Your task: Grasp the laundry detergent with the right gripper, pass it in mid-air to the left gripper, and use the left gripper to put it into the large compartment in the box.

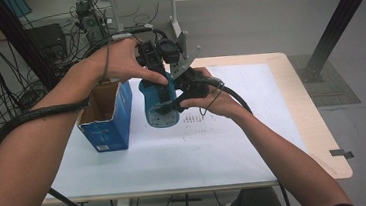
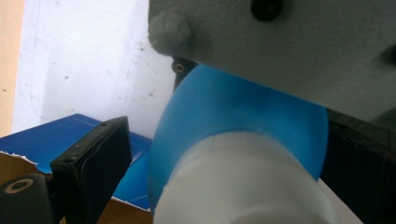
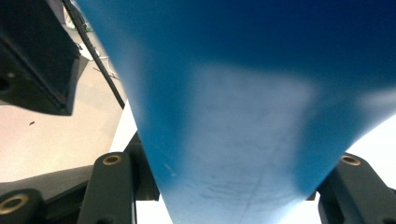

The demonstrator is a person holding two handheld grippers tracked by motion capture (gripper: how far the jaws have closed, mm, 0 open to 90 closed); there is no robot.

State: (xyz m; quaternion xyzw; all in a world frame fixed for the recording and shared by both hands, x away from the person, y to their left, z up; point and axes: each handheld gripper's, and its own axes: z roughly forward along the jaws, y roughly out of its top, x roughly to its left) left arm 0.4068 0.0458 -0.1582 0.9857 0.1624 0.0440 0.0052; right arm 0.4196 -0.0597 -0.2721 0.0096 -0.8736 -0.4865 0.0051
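High view: my right gripper (image 1: pixel 181 100) clamps the blue bottle (image 1: pixel 159 107); left gripper (image 1: pixel 159 60), at its 12 o'clock, grips the white cap (image 2: pixel 243 186). Next, I judge, twist it off.

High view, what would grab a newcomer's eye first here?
A bright blue bottle held up over the white table, with the right gripper clamped on its body. The left gripper sits at its white cap. To the left stands an open blue cardboard box.

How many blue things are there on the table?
2: a blue bottle held between both grippers above the table's middle, and an open blue box standing left of it. More may be hidden.
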